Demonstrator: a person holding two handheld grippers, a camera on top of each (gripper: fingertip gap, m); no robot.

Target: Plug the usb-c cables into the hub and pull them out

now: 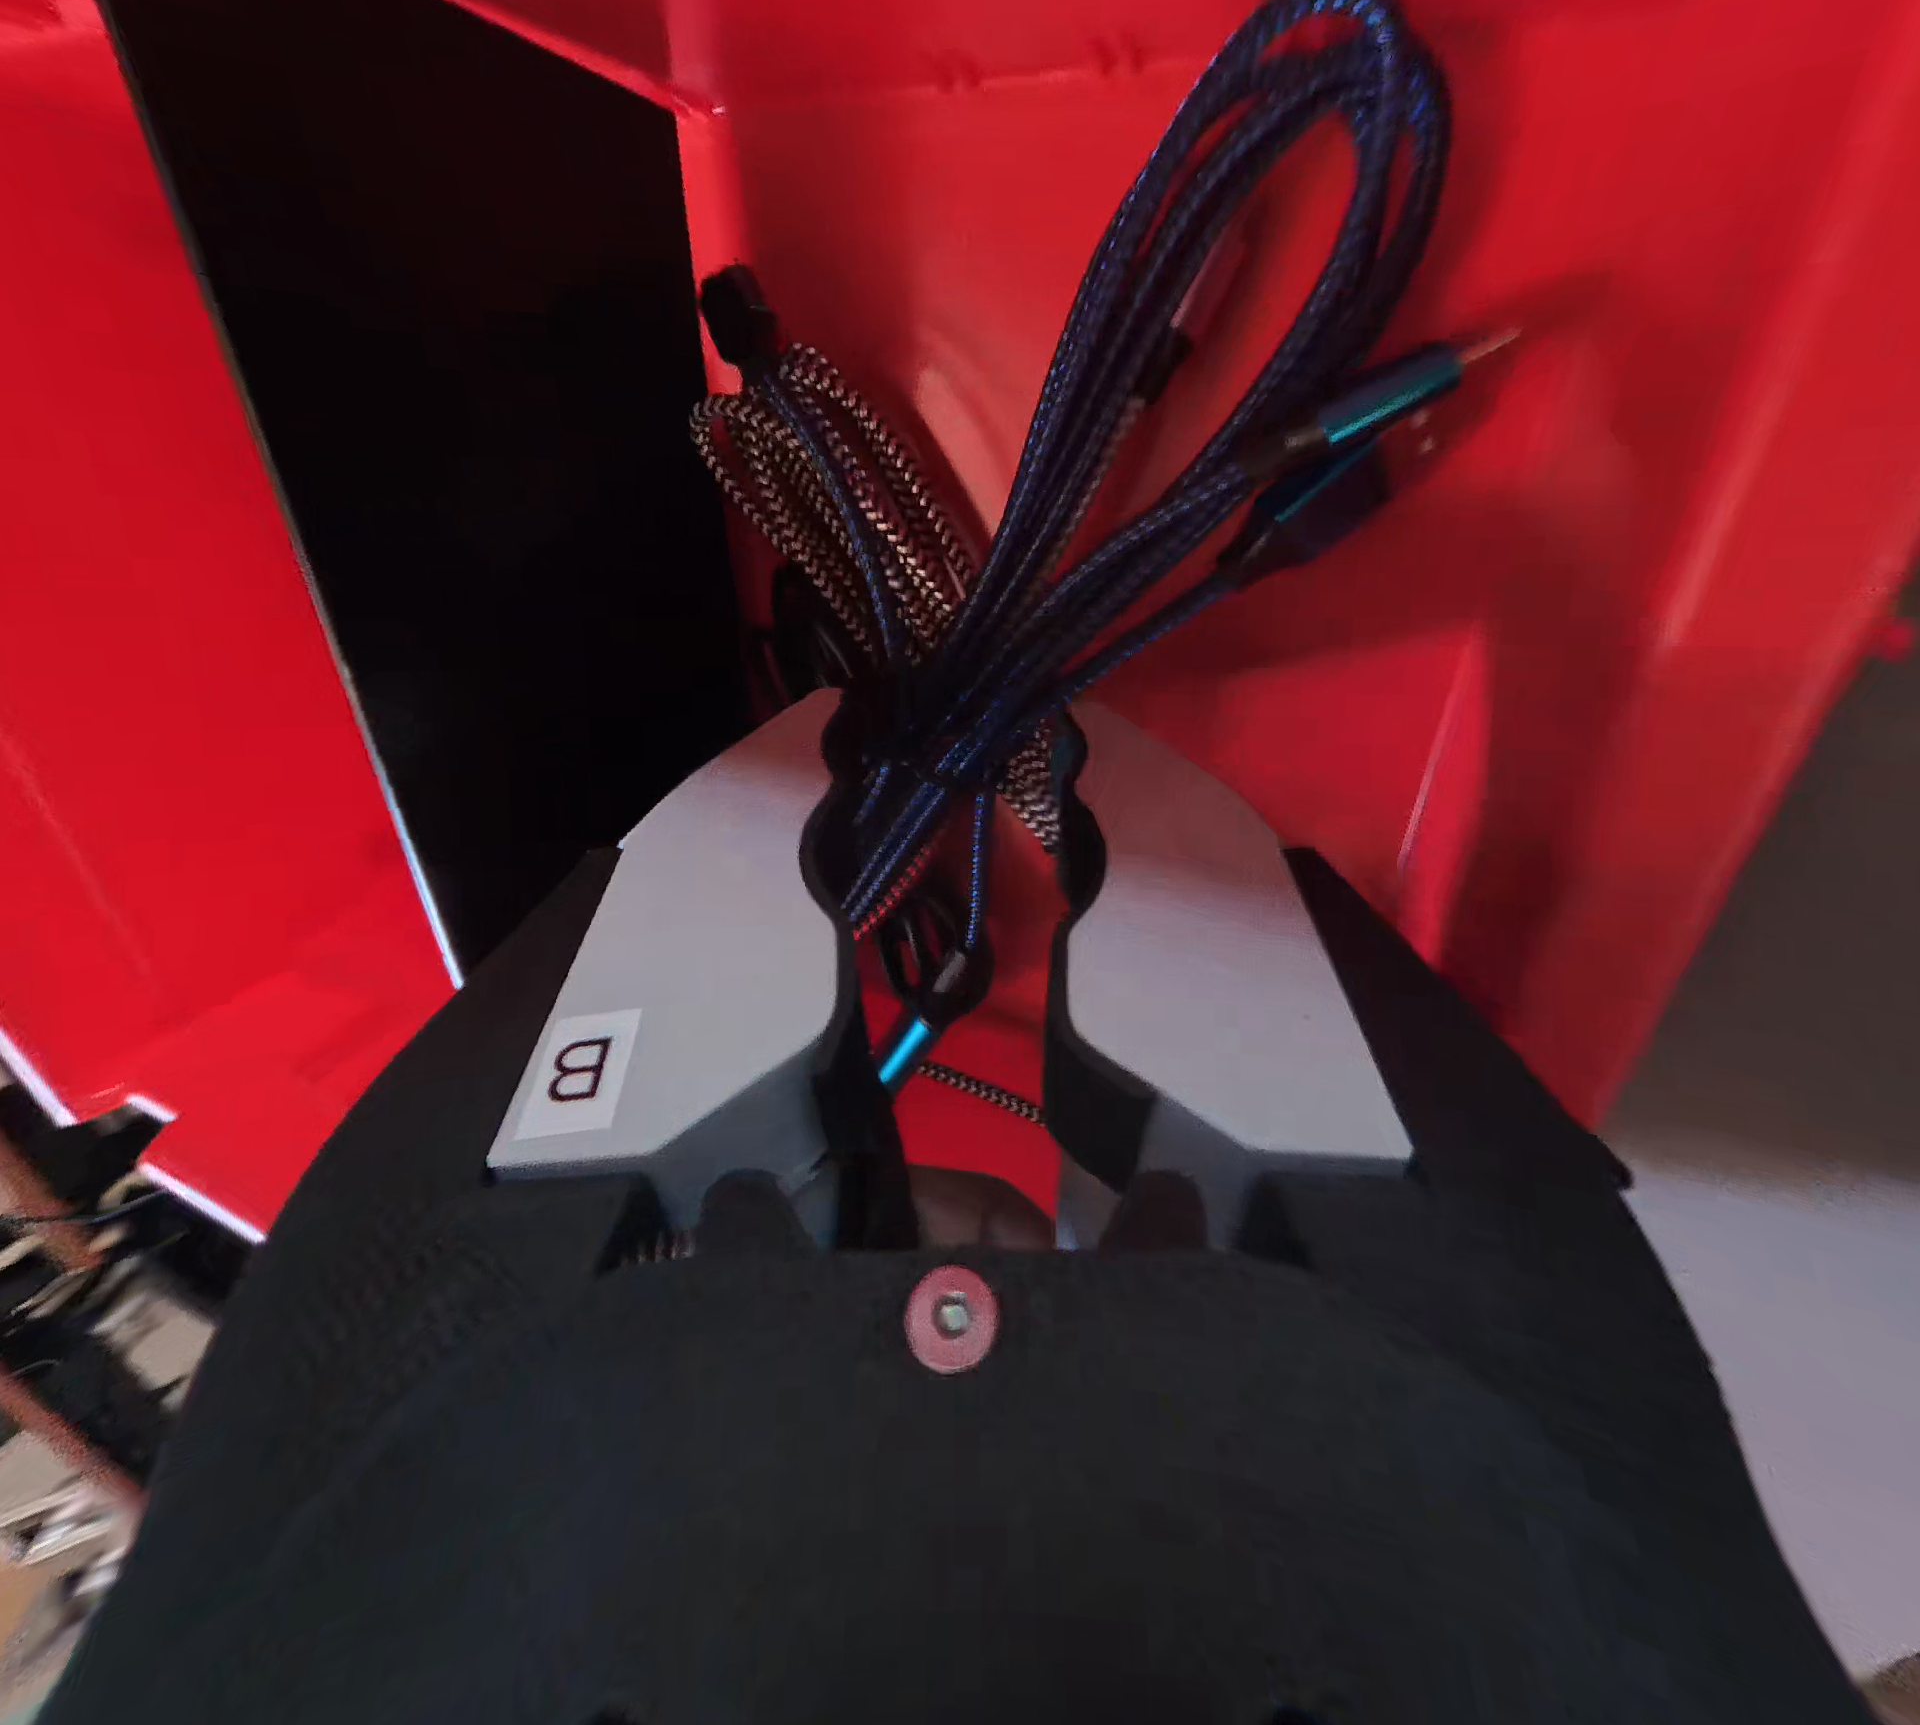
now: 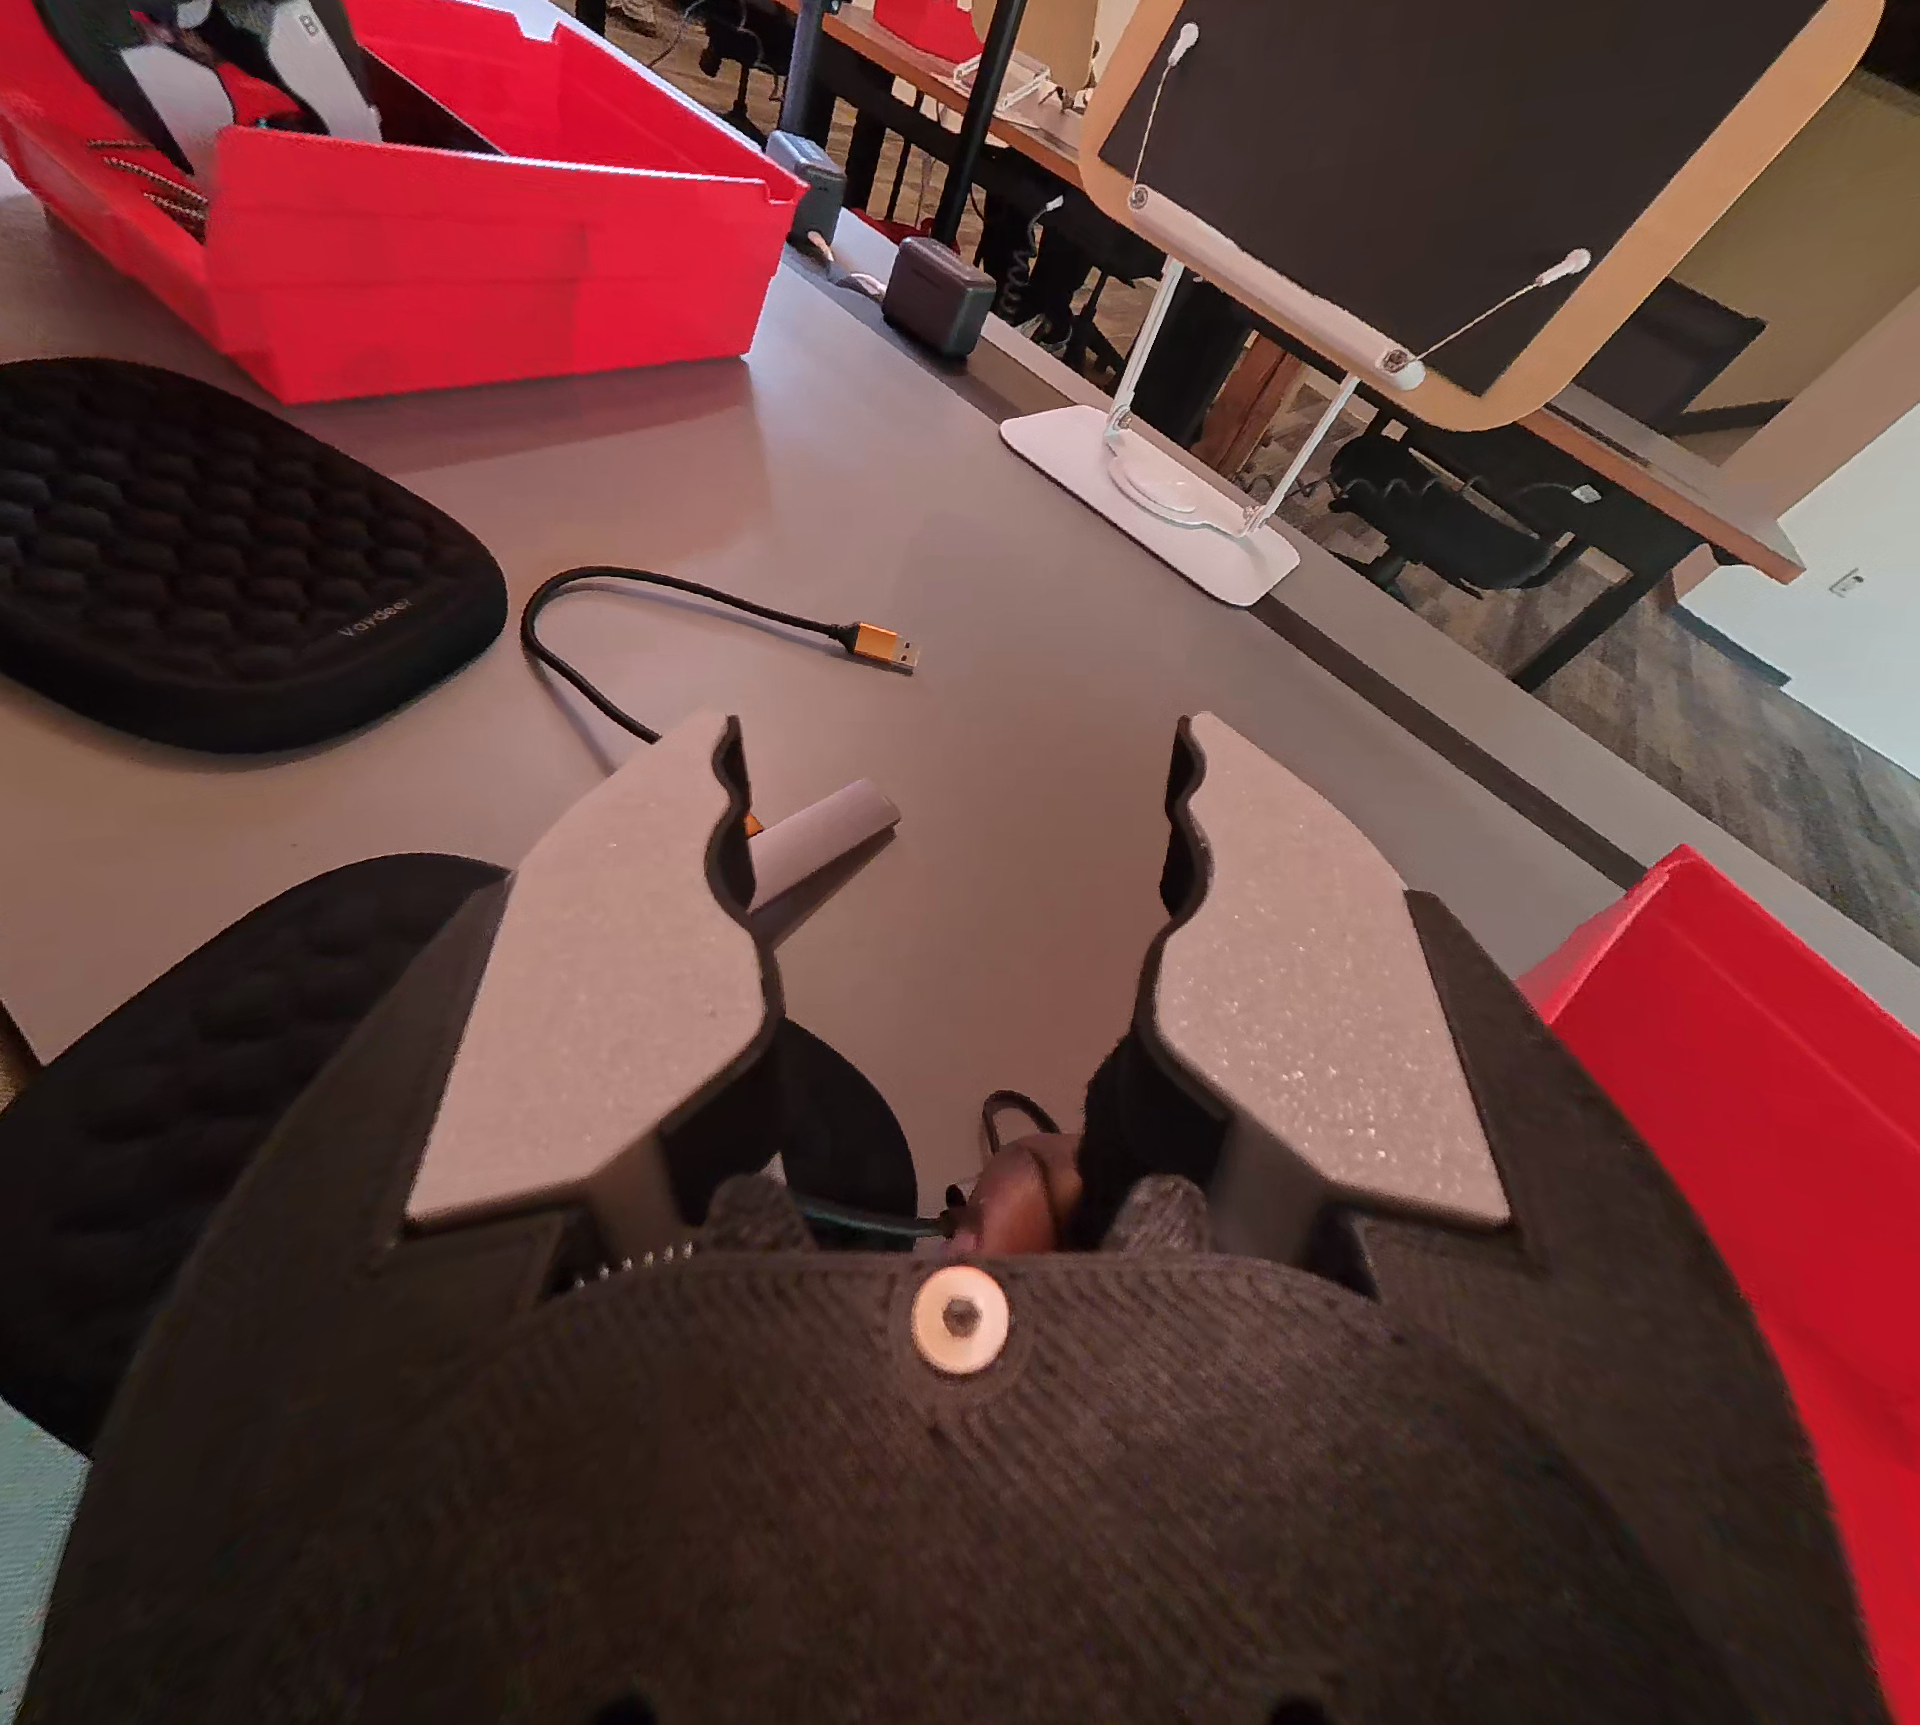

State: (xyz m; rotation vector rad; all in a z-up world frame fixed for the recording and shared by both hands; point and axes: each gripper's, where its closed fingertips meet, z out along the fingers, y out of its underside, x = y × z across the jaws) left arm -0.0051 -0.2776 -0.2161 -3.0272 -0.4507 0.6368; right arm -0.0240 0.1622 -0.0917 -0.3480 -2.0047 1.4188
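Note:
My left gripper [image 1: 951, 740] is shut on a bundle of braided cables [image 1: 1226, 345], blue-black and tan-black, inside a red bin [image 1: 1558, 117]. Teal connector ends [image 1: 1382, 413] stick out at the right of the bundle. In the right wrist view this left gripper [image 2: 265, 117] reaches into the red bin [image 2: 468, 252] at the far left. My right gripper [image 2: 956, 761] is open above the grey table [image 2: 987, 532]. The grey hub [image 2: 826, 834] lies just beyond my left finger, partly hidden by it. Its black cable ends in an orange USB plug [image 2: 883, 645].
A black wrist pad [image 2: 208, 553] lies left of the hub cable; another black pad [image 2: 208, 1052] sits below my left finger. A red bin corner [image 2: 1714, 1104] is at the right. A stand with a dark board [image 2: 1455, 86] is at the far table edge. One gripper's finger ends stand about 45 centimeters off the other's.

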